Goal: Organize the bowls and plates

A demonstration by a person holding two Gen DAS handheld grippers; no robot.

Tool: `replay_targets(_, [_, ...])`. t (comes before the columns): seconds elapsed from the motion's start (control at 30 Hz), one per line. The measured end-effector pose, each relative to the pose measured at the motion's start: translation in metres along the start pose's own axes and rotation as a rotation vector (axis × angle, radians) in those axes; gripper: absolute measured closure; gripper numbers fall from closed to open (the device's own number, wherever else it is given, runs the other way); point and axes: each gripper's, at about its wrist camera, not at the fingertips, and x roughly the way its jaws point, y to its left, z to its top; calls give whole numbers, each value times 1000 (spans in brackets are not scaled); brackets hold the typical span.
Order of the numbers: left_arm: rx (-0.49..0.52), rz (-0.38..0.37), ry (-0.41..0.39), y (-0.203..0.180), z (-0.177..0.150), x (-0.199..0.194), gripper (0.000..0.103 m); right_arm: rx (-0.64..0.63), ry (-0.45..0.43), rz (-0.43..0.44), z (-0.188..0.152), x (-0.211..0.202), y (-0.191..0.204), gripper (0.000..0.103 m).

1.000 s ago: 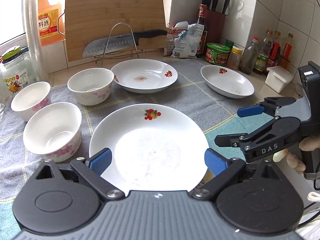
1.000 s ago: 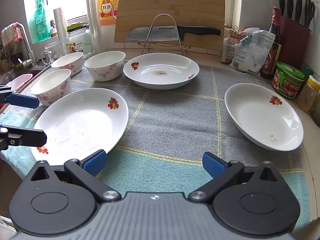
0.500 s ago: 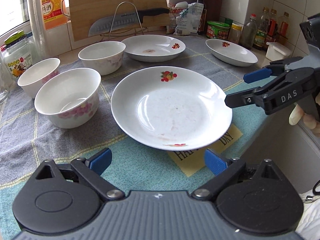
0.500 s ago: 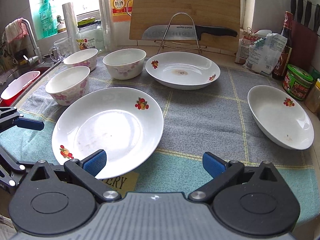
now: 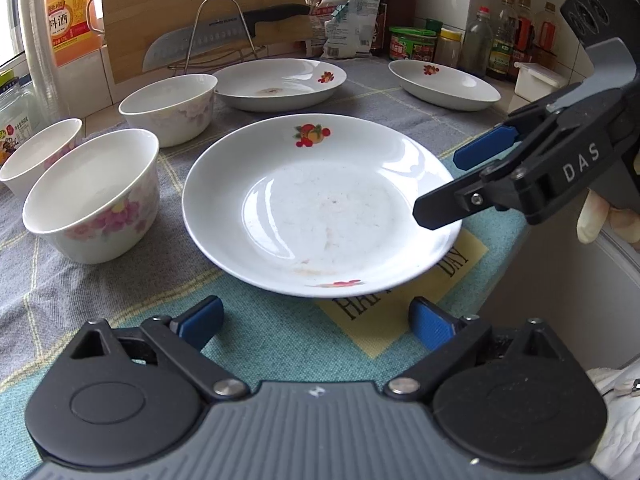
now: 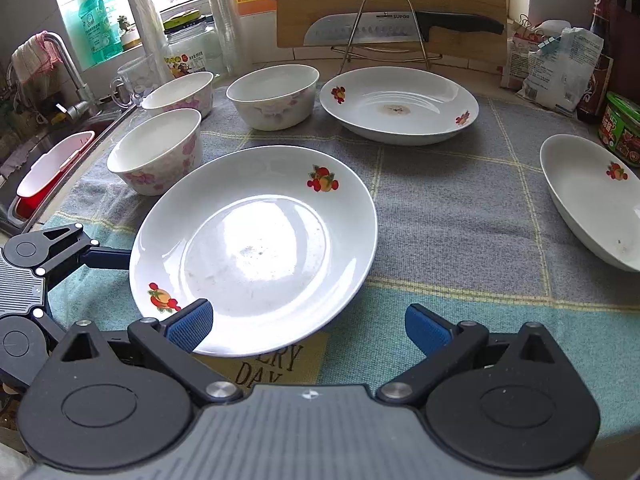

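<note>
A white plate with fruit prints (image 5: 320, 208) (image 6: 256, 248) lies on the cloth just ahead of both grippers. My left gripper (image 5: 316, 322) is open, a little short of the plate's near rim. My right gripper (image 6: 308, 326) is open too, its left pad at that plate's edge; in the left wrist view the right gripper (image 5: 436, 186) hovers over the plate's right rim. Behind lie a stained plate (image 5: 280, 84) (image 6: 400, 104) and another plate (image 5: 444, 84) (image 6: 592, 200) to the right. Three flowered bowls (image 5: 96, 196) (image 5: 168, 108) (image 5: 36, 156) stand at the left.
A knife on a wire rack (image 6: 384, 28) and a cutting board (image 5: 192, 4) stand at the back. Jars and bottles (image 5: 500, 40) line the right wall. A sink with a red tub (image 6: 48, 172) lies past the cloth's left edge.
My left gripper has drawn back off the near plate's rim and dropped lower. My right gripper has shifted left, so the near plate now lies before it.
</note>
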Motion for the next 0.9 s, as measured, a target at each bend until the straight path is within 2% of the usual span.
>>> replay_targets(0.17, [14,3,-5,-2,2,4,2,-7,35,66,5,13,0,0])
replay_targets(0.9, [59,-27,1,1,9,11,0,-117,127,186,45,51,-14,0])
